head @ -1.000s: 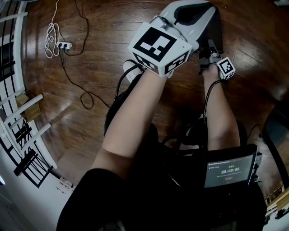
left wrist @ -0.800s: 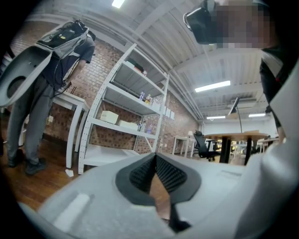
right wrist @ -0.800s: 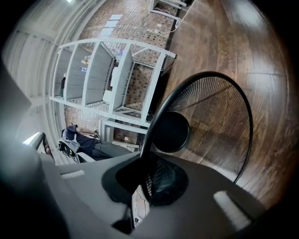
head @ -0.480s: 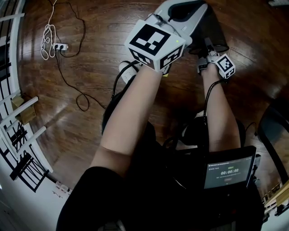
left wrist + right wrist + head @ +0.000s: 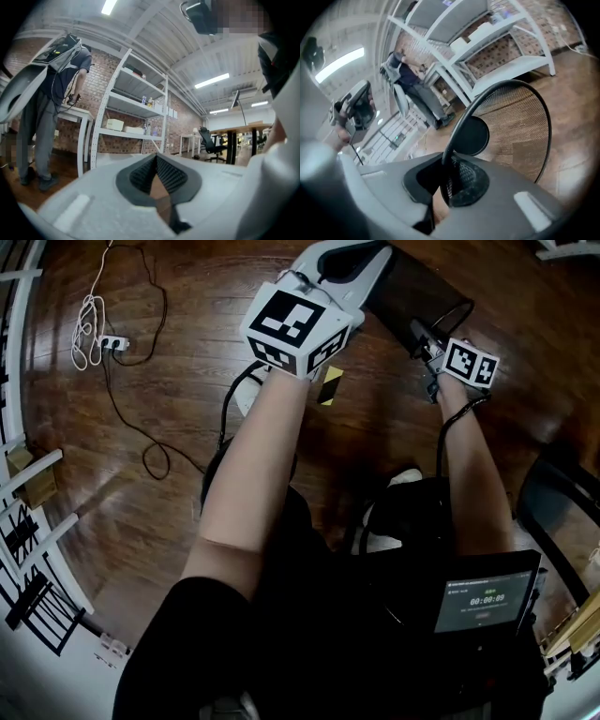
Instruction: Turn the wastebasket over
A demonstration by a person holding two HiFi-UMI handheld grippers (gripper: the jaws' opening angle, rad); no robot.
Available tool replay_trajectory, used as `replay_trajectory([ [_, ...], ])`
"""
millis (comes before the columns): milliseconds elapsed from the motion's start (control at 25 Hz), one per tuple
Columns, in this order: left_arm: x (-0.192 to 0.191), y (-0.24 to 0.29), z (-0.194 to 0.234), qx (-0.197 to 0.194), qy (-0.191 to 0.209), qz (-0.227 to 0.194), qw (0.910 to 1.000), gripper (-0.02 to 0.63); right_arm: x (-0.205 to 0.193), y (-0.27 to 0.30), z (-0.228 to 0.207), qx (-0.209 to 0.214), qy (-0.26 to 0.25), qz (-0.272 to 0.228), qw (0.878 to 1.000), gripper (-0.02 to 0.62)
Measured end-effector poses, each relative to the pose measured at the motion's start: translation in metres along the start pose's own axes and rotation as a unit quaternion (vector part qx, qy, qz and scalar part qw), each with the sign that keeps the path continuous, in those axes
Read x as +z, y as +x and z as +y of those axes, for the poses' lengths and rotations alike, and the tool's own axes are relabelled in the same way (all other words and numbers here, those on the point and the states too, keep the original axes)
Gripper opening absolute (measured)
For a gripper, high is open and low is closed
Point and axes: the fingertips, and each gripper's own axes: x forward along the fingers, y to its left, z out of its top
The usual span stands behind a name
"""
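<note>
As the right tongs [image 5: 449, 180] pinch the black rim of the wastebasket [image 5: 515, 126], it hangs tipped above the floor [image 5: 169, 427]. Its open mouth faces those tongs and its long side runs away from them. The left tongs [image 5: 157, 180] are pressed together, holding nothing, close by. I think the right hand must roll it over.

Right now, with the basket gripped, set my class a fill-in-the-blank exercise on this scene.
The right gripper has its jaws shut on the basket's ____.
The basket's wall is black ____.
The left gripper holds ____.
The power strip lies on a ____ floor.
Missing words: rim; mesh; nothing; wooden.
</note>
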Motion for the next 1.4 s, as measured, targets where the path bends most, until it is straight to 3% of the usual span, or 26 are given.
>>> replay_trajectory([
  [120, 0.005, -0.008, 0.007, 0.008, -0.001, -0.003, 1.0000, 0.003, -0.011, -0.008, 0.001, -0.011, -0.085, 0.102, 0.991, 0.008],
  [280, 0.015, -0.014, 0.014, 0.012, -0.006, -0.016, 0.9998, 0.003, -0.024, -0.015, -0.005, -0.029, -0.170, 0.217, 0.961, 0.011],
  [360, 0.020, -0.016, 0.017, 0.015, -0.009, -0.021, 0.9996, 0.003, -0.038, -0.017, -0.011, -0.042, -0.228, 0.282, 0.931, 0.011],
  [440, 0.022, -0.016, 0.020, 0.018, -0.013, -0.025, 0.9994, 0.003, -0.054, -0.021, -0.019, -0.058, -0.292, 0.336, 0.894, 0.012],
  [640, 0.024, -0.017, 0.019, 0.018, -0.020, -0.031, 0.9991, 0.003, -0.089, -0.025, -0.026, -0.093, -0.428, 0.411, 0.799, 0.015],
  [720, 0.026, -0.017, 0.016, 0.016, -0.019, -0.034, 0.9991, 0.003, -0.101, -0.024, -0.021, -0.095, -0.467, 0.424, 0.770, 0.015],
  [840, 0.027, -0.018, 0.011, 0.012, -0.018, -0.035, 0.9991, 0.003, -0.119, -0.023, -0.011, -0.081, -0.504, 0.438, 0.740, 0.015],
  [960, 0.031, -0.020, 0.013, 0.014, -0.019, -0.038, 0.9990, 0.003, -0.136, -0.022, -0.007, -0.071, -0.516, 0.449, 0.726, 0.015],
  [1120, 0.034, -0.020, 0.013, 0.016, -0.024, -0.043, 0.9987, 0.003, -0.157, -0.019, -0.005, -0.064, -0.516, 0.449, 0.727, 0.015],
  [1240, 0.033, -0.019, 0.012, 0.014, -0.025, -0.042, 0.9987, 0.003, -0.172, -0.016, -0.005, -0.059, -0.530, 0.450, 0.716, 0.015],
  [1400, 0.032, -0.020, 0.013, 0.011, -0.021, -0.039, 0.9990, 0.003, -0.178, -0.015, -0.004, -0.062, -0.534, 0.444, 0.717, 0.020],
])
